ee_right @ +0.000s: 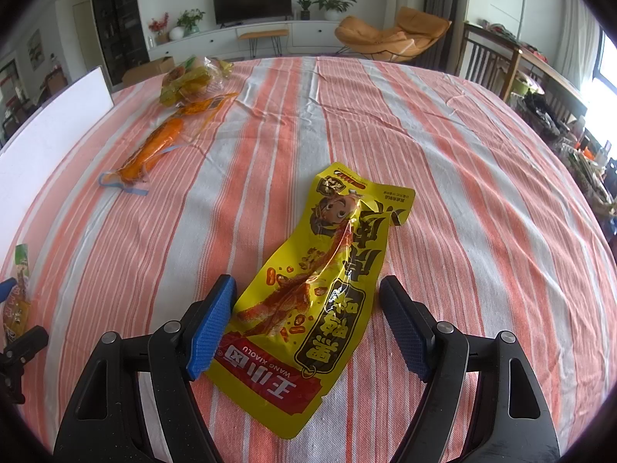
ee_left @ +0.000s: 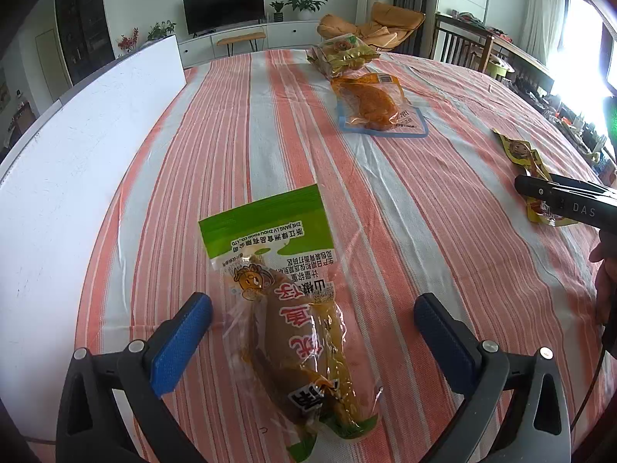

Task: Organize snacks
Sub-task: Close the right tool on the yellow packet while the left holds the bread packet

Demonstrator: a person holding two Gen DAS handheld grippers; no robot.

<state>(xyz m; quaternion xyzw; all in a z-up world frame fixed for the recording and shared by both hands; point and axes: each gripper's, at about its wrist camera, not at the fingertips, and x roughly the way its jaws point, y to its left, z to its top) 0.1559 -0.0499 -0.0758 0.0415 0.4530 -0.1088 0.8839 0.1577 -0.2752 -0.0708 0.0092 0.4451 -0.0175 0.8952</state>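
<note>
A clear snack packet with a green top lies flat on the striped tablecloth. My left gripper stands wide open around it, both blue pads clear of its sides. A long yellow packet with a red band lies between the fingers of my right gripper, which is open. Its left pad is at the packet's edge and the right pad stands apart. The yellow packet also shows in the left wrist view, partly hidden by a black finger of the right gripper.
An orange snack in a clear packet with blue edging lies farther back, and a pile of yellow-green packets sits near the far edge. A white board stands along the left side. A person's hand is at the right.
</note>
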